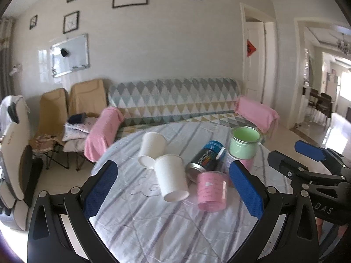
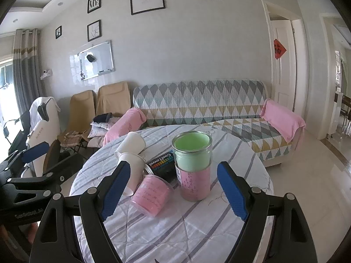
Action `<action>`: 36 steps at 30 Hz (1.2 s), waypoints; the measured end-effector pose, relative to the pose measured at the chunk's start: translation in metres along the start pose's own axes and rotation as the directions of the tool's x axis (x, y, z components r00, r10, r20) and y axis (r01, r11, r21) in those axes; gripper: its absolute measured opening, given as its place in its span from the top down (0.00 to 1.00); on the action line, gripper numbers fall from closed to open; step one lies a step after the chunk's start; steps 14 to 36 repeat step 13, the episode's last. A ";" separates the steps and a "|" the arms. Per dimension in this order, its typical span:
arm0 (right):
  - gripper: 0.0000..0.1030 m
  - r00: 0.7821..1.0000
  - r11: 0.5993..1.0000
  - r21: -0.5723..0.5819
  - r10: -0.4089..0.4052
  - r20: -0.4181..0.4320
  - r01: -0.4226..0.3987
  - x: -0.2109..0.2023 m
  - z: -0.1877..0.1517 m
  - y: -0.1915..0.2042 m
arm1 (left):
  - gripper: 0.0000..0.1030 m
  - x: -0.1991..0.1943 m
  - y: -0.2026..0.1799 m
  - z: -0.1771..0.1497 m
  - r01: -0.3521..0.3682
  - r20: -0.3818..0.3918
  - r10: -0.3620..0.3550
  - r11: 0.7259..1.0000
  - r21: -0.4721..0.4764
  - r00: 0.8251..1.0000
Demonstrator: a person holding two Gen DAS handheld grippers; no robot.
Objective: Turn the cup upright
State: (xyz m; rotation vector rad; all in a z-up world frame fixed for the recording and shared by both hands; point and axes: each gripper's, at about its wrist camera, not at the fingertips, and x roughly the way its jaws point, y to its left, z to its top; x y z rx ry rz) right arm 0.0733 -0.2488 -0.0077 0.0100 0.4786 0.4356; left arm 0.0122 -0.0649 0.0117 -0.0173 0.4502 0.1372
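Note:
Two white paper cups lie on their sides on the table: a near one [image 1: 172, 176] and a far one [image 1: 152, 145], also in the right wrist view [image 2: 133, 169] [image 2: 132, 142]. A pink cup [image 1: 211, 191] [image 2: 151, 194] lies tipped too. A green cup [image 1: 243, 142] [image 2: 193, 152] stands stacked on a pink cup [image 2: 195, 185]. My left gripper [image 1: 173, 191] is open, held before the near white cup and the pink cup. My right gripper [image 2: 173, 194] is open, around the tipped pink cup and the stack.
A dark can [image 1: 205, 159] [image 2: 163, 166] lies between the cups. The round table has a striped cloth [image 1: 153, 223]. Behind it stand a patterned sofa [image 1: 175, 100] with pink armrest covers, folding chairs [image 1: 85, 98] and a white chair [image 1: 13, 144] at the left.

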 end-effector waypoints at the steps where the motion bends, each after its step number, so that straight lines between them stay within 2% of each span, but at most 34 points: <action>1: 0.20 1.000 1.000 -0.001 -0.008 -0.004 0.008 -0.001 0.000 -0.001 | 0.00 0.003 -0.001 0.000 0.027 -0.016 -0.027 1.000 0.000 0.999; 4: 0.20 0.999 0.999 -0.005 -0.035 -0.018 0.035 -0.004 -0.001 -0.004 | 0.00 0.012 -0.005 -0.001 0.078 -0.061 -0.078 0.997 -0.003 0.995; 9: 0.20 0.998 0.999 0.009 -0.050 -0.040 0.050 -0.005 -0.005 -0.013 | 0.00 0.017 -0.019 -0.007 0.095 -0.095 -0.092 0.995 0.024 0.991; 36: 0.20 0.998 0.999 0.019 -0.043 -0.047 0.044 -0.002 -0.006 -0.016 | 0.00 0.013 -0.025 -0.008 0.083 -0.083 -0.080 0.996 0.038 0.993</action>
